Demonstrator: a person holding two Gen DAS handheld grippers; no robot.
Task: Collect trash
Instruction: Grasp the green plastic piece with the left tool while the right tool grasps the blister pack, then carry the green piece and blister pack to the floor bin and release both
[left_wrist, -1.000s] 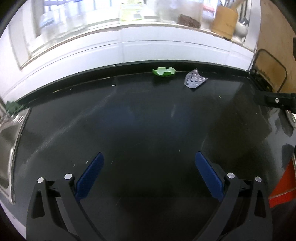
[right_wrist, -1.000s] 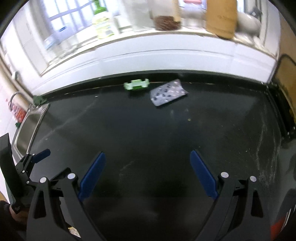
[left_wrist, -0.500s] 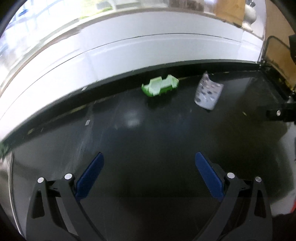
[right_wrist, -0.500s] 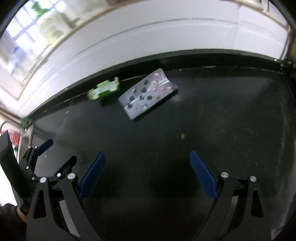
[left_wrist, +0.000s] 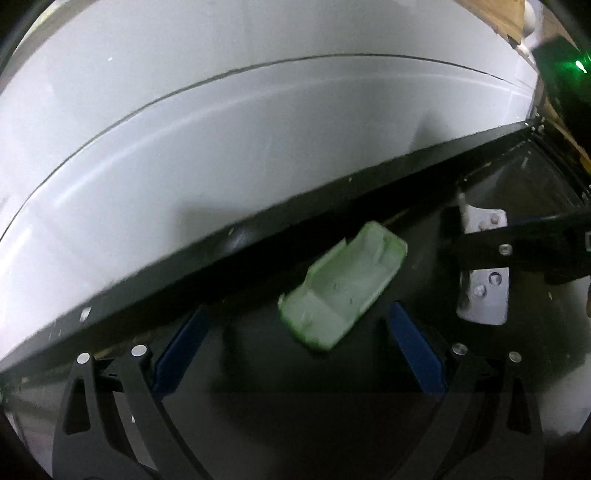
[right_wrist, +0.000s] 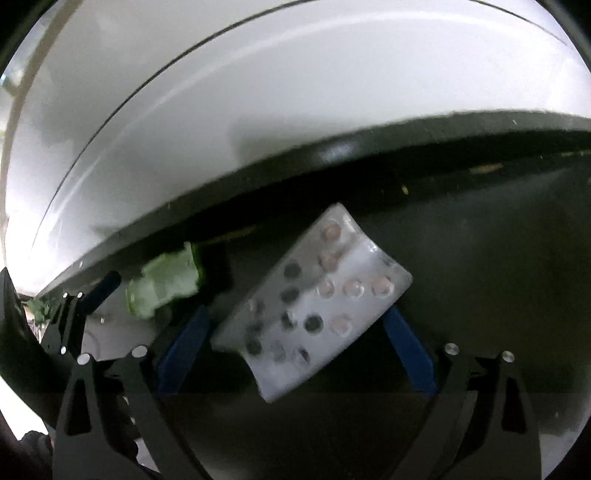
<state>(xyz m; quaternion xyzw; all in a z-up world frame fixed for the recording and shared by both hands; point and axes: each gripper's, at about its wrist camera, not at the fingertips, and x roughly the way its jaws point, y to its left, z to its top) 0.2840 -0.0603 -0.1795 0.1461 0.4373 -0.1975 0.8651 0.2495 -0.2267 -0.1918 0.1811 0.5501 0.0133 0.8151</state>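
Observation:
A green plastic tray piece (left_wrist: 341, 291) lies tilted on the black counter (left_wrist: 258, 369) near the back wall. My left gripper (left_wrist: 295, 332) is open, and the green piece sits between its blue fingertips, nearer the right one. A silver pill blister pack (right_wrist: 314, 306) lies between the open fingers of my right gripper (right_wrist: 299, 332). The green piece (right_wrist: 164, 282) shows to the left in the right wrist view, with the left gripper's fingers (right_wrist: 103, 288) beside it. From the left wrist view the blister pack (left_wrist: 484, 284) is partly hidden behind the right gripper's finger (left_wrist: 517, 251).
The white tiled wall (left_wrist: 221, 147) rises right behind the counter's raised black back edge (left_wrist: 258, 236). A black metal frame (left_wrist: 554, 155) stands at the counter's right end. The two grippers are close side by side.
Both grippers have moved forward toward the back wall. The green piece now sits between the left fingers and the blister pack between the right fingers. Both stay open.

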